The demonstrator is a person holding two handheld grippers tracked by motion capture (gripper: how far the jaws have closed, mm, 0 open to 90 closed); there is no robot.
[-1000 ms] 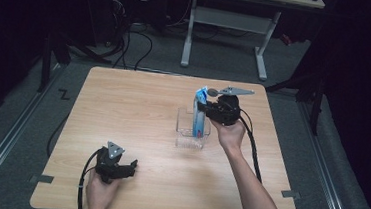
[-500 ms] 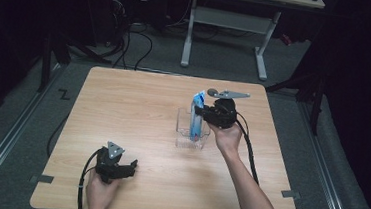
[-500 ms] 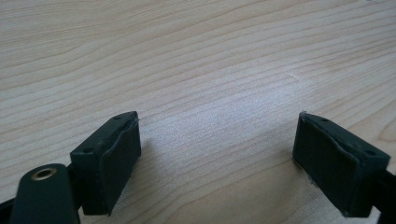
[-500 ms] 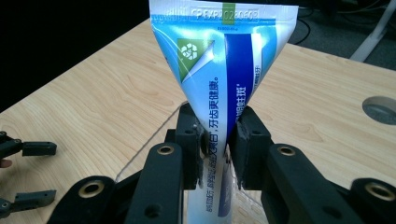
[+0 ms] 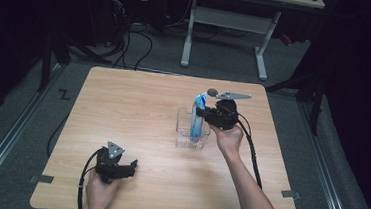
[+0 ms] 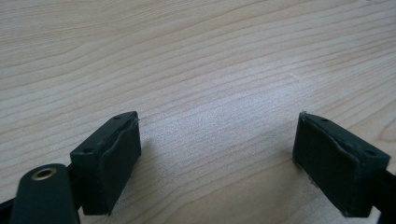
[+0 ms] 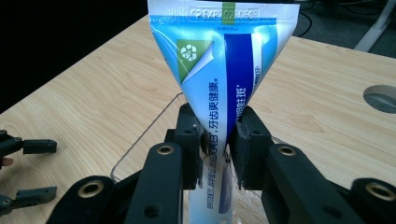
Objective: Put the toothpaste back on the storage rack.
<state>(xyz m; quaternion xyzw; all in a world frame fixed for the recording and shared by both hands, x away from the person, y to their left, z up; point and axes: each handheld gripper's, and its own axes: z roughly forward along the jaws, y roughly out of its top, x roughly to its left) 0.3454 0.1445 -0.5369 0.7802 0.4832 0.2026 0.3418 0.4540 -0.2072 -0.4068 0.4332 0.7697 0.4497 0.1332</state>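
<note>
A blue and white toothpaste tube (image 7: 224, 84) stands upright with its crimped end up, and its lower part sits inside a clear plastic box (image 5: 187, 130) near the table's middle. My right gripper (image 7: 218, 144) is shut on the tube's middle. From above, the tube (image 5: 199, 116) rises out of the box with the right gripper (image 5: 207, 115) beside it on the right. My left gripper (image 5: 127, 169) rests near the front left edge, jaws open and nothing between them. Its fingers (image 6: 109, 158) hover just over bare wood. The left gripper (image 7: 28, 170) also appears far off in the right gripper view.
The wooden table (image 5: 123, 109) has a round cable hole (image 7: 380, 97) near its far right side. A white-legged desk (image 5: 227, 22) and cables stand on the floor behind. Dark floor surrounds the table.
The right hand has shifted the tube slightly left and down, so it now stands in the clear box. The left gripper has stayed put.
</note>
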